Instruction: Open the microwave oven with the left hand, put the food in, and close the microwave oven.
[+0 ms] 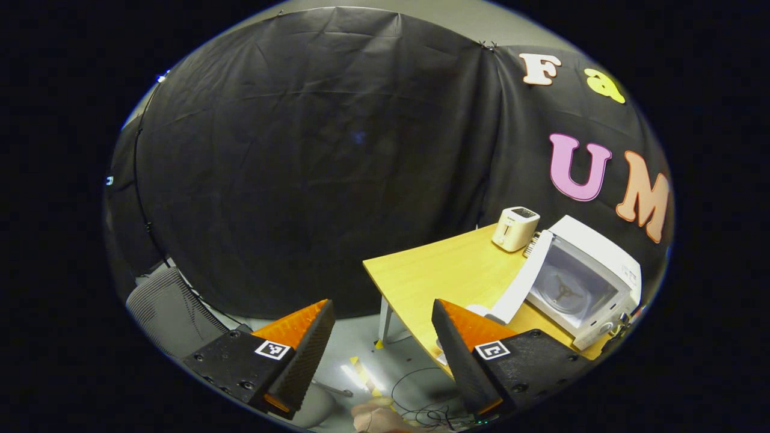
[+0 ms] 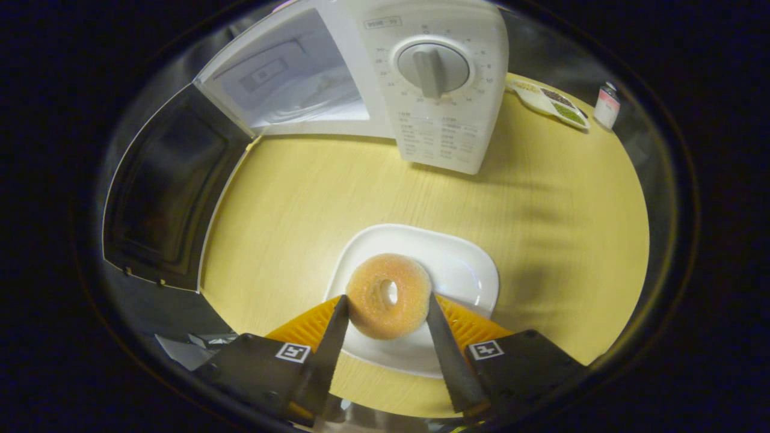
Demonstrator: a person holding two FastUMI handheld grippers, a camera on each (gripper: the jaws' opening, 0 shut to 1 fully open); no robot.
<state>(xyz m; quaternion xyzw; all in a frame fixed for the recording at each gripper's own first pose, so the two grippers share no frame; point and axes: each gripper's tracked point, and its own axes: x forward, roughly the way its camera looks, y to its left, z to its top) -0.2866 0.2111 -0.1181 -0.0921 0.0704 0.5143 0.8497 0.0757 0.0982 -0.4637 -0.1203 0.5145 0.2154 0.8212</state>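
doughnut [image 2: 388,295] hole up, right claw [image 2: 385,313] gripping

White microwave [image 2: 385,78] stands open; sugared doughnut [image 2: 388,296] lies on white plate [image 2: 463,270].

The table [image 2: 283,198] looks like pale wood laminate, smooth with a faint grain and a soft sheen, and the plate [image 2: 463,270] on it is glossy white, ceramic or hard plastic. The doughnut [image 2: 388,294] has a matt, grainy, sugared-looking surface, while the microwave [image 2: 445,84] is smooth white plastic with a dark, reflective door [image 2: 162,192] panel. The toaster [image 1: 515,227] looks like smooth cream plastic, the office chair [image 1: 162,310] back is ribbed mesh fabric, and the wall cloth [image 1: 313,150] is creased and slightly shiny.
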